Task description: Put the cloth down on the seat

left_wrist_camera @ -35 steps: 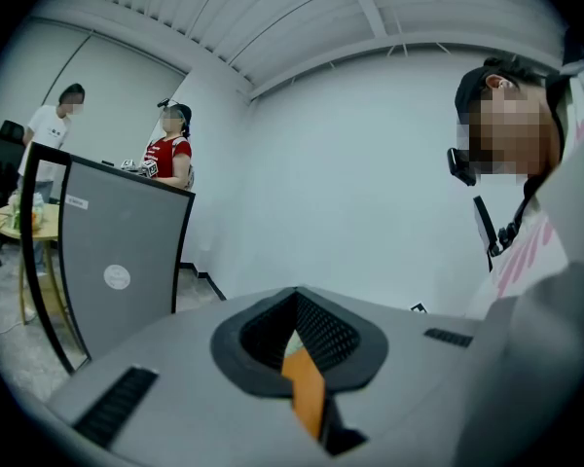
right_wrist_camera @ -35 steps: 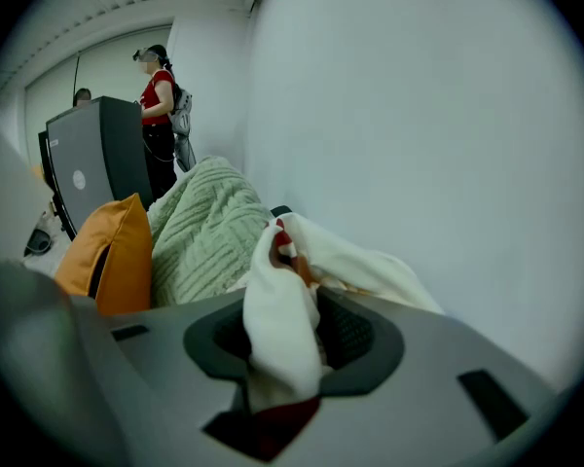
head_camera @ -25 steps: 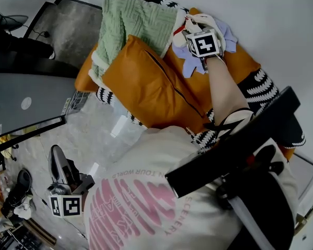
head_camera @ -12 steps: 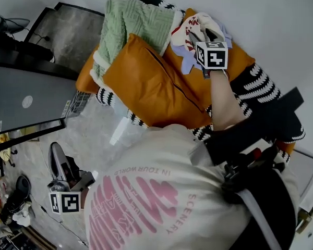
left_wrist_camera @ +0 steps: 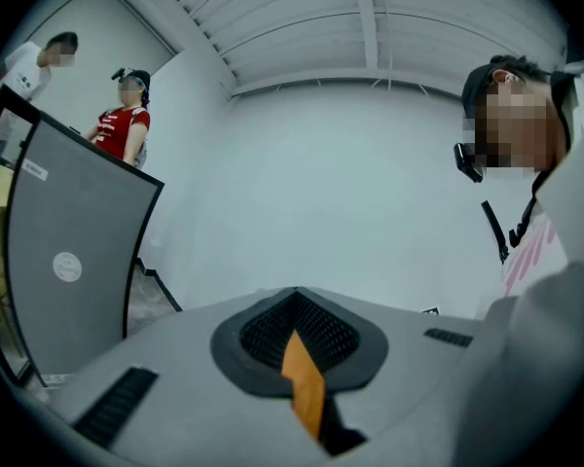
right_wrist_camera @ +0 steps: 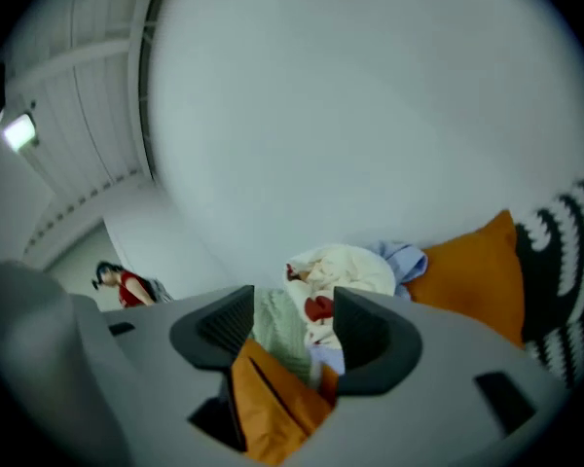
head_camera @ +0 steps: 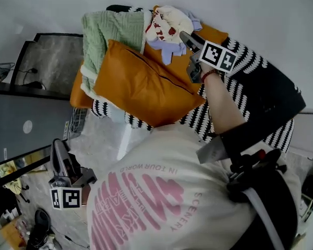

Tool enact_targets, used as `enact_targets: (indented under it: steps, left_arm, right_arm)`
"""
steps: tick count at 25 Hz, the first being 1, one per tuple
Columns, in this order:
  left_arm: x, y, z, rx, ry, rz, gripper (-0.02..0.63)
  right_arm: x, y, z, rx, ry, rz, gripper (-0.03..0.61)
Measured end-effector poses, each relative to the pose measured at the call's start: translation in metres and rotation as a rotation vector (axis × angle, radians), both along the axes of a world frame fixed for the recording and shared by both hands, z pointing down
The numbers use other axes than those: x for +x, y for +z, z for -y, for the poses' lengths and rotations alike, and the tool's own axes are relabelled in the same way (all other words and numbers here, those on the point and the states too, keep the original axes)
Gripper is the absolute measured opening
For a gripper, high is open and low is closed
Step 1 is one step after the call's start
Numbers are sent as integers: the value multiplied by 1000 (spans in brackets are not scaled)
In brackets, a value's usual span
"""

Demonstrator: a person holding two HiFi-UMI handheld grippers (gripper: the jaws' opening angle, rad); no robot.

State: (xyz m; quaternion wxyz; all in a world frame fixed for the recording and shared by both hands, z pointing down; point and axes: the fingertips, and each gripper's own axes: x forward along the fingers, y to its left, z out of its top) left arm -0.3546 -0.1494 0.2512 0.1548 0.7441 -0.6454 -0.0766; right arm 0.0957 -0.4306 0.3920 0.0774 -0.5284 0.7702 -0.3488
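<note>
The white cloth with red print (head_camera: 168,23) lies bunched on the orange sofa seat (head_camera: 211,35), on top of a lavender garment (head_camera: 166,52). My right gripper (head_camera: 190,39) hangs just right of it, open, with nothing between its jaws. In the right gripper view the cloth (right_wrist_camera: 343,272) shows beyond the parted fingers of the right gripper (right_wrist_camera: 292,324). My left gripper (head_camera: 60,161) hangs low at the person's left side, far from the sofa. In the left gripper view the left gripper (left_wrist_camera: 297,334) points at a bare wall with its jaws together.
A big orange cushion (head_camera: 141,85) leans on the sofa front. A green knitted blanket (head_camera: 107,35) lies left of the cloth. A black-and-white striped cover (head_camera: 250,82) drapes the sofa's right part. A grey curved panel (head_camera: 26,124) stands at left; two people (left_wrist_camera: 127,115) stand behind it.
The right gripper held the cloth above the seat; now it has let go and drawn back to the right. The cloth rests on the seat. The left gripper stayed low.
</note>
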Motion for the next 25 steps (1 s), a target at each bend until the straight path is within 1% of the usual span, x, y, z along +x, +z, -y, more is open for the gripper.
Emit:
enact_targets:
  steps: [1, 2, 4, 6, 7, 9, 10, 12, 14, 18, 21, 25]
  left_arm:
    - [3, 2, 2, 1, 32, -8, 9]
    - [5, 5, 4, 0, 65, -15, 9]
    - [12, 10, 8, -8, 128, -34, 9]
    - [19, 14, 12, -15, 187, -52, 9]
    - [22, 15, 14, -17, 215, -60, 9]
    - [30, 18, 16, -21, 270, -77, 9]
    - [34, 20, 17, -21, 296, -89, 9]
    - [43, 24, 15, -22, 348, -110, 9]
    - [50, 31, 10, -32, 395, -120, 9]
    - [56, 45, -1, -55, 462, -144, 9]
    - [57, 47, -6, -51, 495, -164, 9]
    - [58, 50, -19, -52, 542, -172, 9]
  right_arm:
    - [-3, -7, -14, 25, 6, 76, 265]
    - [-8, -13, -28, 51, 8, 124, 264]
    - [-22, -14, -57, 73, -6, 158, 255]
    - [-41, -13, -86, 64, -37, 205, 231]
    - [-51, -15, -100, 59, -53, 251, 201]
    - [-67, -19, -127, 52, -78, 341, 122]
    - [-70, -18, -138, 46, -84, 362, 83]
    - [-74, -17, -157, 37, -93, 364, 49]
    - [-80, -28, -174, 47, -100, 367, 44]
    - [-105, -82, -213, 132, -143, 384, 44]
    - [-116, -105, -238, 203, -182, 346, 43]
    - [-128, -109, -261, 232, -185, 275, 25]
